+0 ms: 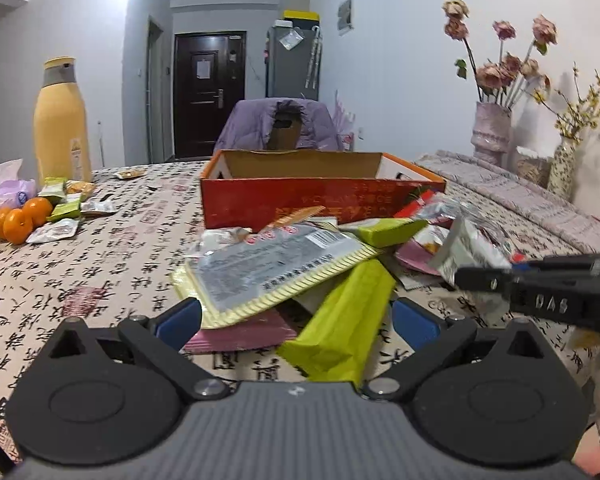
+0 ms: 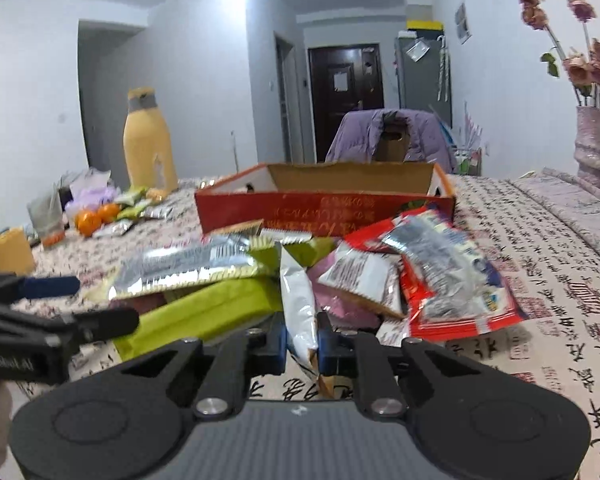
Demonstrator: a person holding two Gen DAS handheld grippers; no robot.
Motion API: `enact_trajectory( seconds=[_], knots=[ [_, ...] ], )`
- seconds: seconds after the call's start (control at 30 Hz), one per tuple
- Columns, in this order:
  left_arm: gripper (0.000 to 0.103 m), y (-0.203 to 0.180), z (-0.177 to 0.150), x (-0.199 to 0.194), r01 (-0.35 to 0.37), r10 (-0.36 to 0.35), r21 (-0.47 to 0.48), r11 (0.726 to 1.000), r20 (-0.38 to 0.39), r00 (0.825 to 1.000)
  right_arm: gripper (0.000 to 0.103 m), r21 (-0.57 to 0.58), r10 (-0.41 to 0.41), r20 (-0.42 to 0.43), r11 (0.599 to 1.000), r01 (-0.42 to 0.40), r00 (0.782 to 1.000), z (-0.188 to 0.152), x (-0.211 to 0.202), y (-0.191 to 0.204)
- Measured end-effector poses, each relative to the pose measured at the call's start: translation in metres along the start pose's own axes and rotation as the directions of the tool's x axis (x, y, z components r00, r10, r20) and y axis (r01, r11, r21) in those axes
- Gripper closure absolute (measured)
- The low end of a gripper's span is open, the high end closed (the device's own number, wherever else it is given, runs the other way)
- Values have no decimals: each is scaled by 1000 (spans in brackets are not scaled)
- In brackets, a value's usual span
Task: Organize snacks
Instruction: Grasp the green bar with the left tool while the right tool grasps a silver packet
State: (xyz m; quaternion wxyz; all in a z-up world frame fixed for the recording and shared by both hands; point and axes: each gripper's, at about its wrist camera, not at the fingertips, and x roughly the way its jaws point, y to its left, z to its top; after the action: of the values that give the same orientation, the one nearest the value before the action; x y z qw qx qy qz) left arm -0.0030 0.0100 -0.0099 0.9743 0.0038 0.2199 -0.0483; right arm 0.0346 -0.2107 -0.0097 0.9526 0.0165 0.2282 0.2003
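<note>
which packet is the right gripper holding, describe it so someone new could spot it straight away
Find the open red cardboard box in the middle of the patterned table, then the heap of snack packets just in front of it. At the heap's near edge, the right gripper is shut on a silver-white foil packet. It stands on edge between the blue pads, while the green, red and pink packets around it lie flat.

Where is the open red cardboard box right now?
In both wrist views the red cardboard box sits mid-table just behind the snack pile, with the yellow bottle off to its left.
</note>
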Motion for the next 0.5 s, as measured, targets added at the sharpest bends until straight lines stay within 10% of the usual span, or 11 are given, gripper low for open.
enact_trajectory(
  seconds=[0.5],
  knots=[
    [34, -51, 3, 40, -12, 31, 214, 977, -87, 996, 90, 73, -26, 42, 997, 22, 999, -6, -13, -25]
  ],
)
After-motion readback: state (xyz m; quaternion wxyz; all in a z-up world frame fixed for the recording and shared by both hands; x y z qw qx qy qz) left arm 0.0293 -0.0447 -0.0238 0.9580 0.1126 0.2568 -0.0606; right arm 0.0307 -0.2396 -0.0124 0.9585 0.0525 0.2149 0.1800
